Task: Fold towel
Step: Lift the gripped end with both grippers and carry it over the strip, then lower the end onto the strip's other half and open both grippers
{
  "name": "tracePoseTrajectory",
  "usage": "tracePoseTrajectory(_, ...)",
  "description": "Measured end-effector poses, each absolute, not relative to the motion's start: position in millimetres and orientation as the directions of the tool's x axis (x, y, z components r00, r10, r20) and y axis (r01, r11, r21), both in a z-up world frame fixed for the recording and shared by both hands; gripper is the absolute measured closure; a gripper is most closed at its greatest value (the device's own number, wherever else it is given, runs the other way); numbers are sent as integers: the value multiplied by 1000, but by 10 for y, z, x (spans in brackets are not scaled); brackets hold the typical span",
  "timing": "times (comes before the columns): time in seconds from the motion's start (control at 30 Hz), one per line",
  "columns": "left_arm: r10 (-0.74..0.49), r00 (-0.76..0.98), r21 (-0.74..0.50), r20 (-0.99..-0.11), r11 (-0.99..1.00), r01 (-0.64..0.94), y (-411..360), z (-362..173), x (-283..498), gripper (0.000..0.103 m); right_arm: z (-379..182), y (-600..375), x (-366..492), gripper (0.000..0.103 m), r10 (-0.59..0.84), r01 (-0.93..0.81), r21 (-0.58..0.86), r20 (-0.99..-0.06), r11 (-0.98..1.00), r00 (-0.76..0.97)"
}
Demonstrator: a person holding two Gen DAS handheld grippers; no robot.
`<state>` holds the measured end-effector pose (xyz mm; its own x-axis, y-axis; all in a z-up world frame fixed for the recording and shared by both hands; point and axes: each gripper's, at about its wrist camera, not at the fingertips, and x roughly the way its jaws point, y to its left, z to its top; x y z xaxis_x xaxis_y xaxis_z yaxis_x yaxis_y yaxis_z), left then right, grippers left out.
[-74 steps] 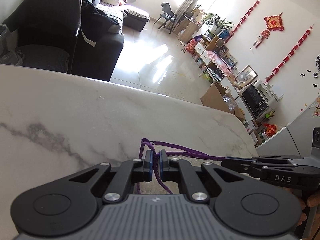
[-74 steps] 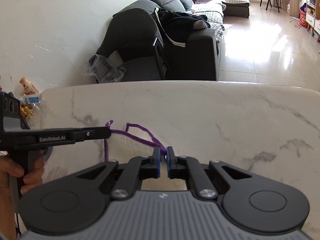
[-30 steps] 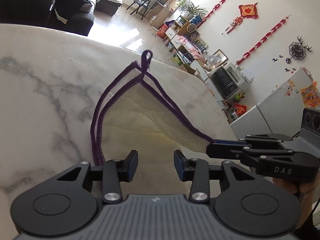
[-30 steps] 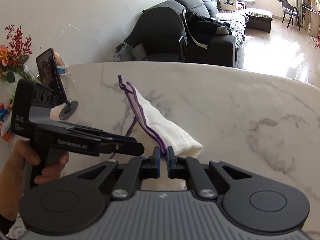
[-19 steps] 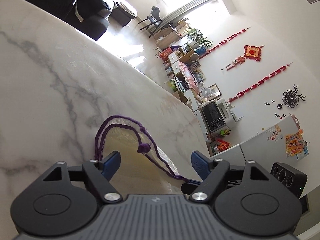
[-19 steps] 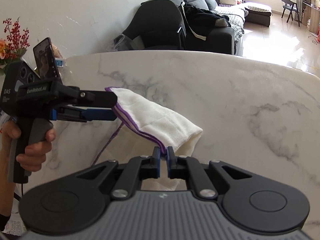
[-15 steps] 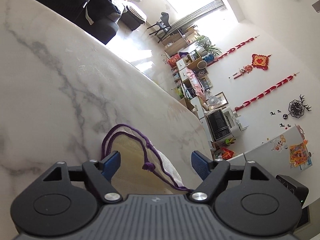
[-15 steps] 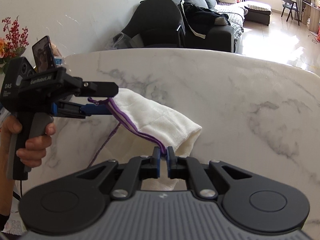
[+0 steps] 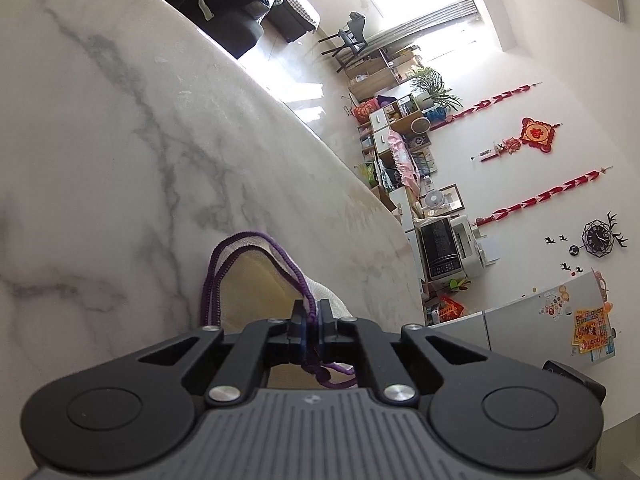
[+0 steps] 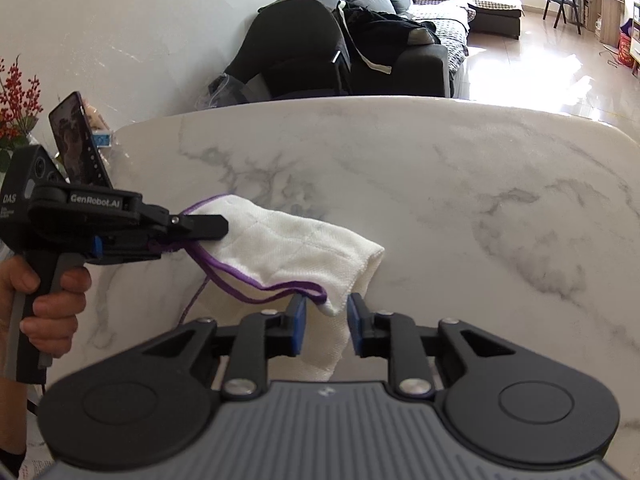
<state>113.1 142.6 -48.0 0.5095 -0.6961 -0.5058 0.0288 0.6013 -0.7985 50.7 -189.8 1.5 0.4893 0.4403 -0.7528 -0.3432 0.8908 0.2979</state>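
A white towel [image 10: 296, 244] with purple trim lies folded over on the marble table [image 10: 440, 180], one end lifted. My left gripper [image 10: 208, 236] comes in from the left and is shut on the towel's purple edge. In the left wrist view the left gripper [image 9: 310, 308] pinches the purple trim, with the towel [image 9: 256, 280] bulging just ahead of it. My right gripper [image 10: 325, 308] has its jaws opening. The towel's near corner hangs between its blue pads [image 10: 298, 312], which do not press on it.
A person's hand [image 10: 52, 304] holds the left gripper's handle. A phone on a stand [image 10: 74, 140] and red berry stems [image 10: 16, 96] stand at the table's left end. A dark sofa [image 10: 360, 40] lies beyond the far edge. Bare marble [image 9: 120, 140] stretches ahead.
The left jaws, wide apart before, have shut on the towel's purple edge. The right jaws, shut on the near corner before, have parted and let it go.
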Motion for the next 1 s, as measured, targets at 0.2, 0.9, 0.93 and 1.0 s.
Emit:
tracePoseTrajectory(0.2,-717,521,-832,-463,554,24,1413,-385,1191,99,-13,-2124,593,53,496,-211,452,-738,867,457)
tracePoseTrajectory(0.9,-700,546,-825,-460,564,28,1162,-136,1348,99,2,-1570,369,47,406,-375,234,-773,897,487)
tracePoseTrajectory(0.93,-699,547,-823,-460,567,33,1142,-112,1356,99,2,-1490,335,47,377,-397,179,-775,900,507)
tracePoseTrajectory(1.0,-697,549,-818,-461,574,42,1116,-72,1365,99,-2,-1361,277,47,324,-429,73,-771,900,548)
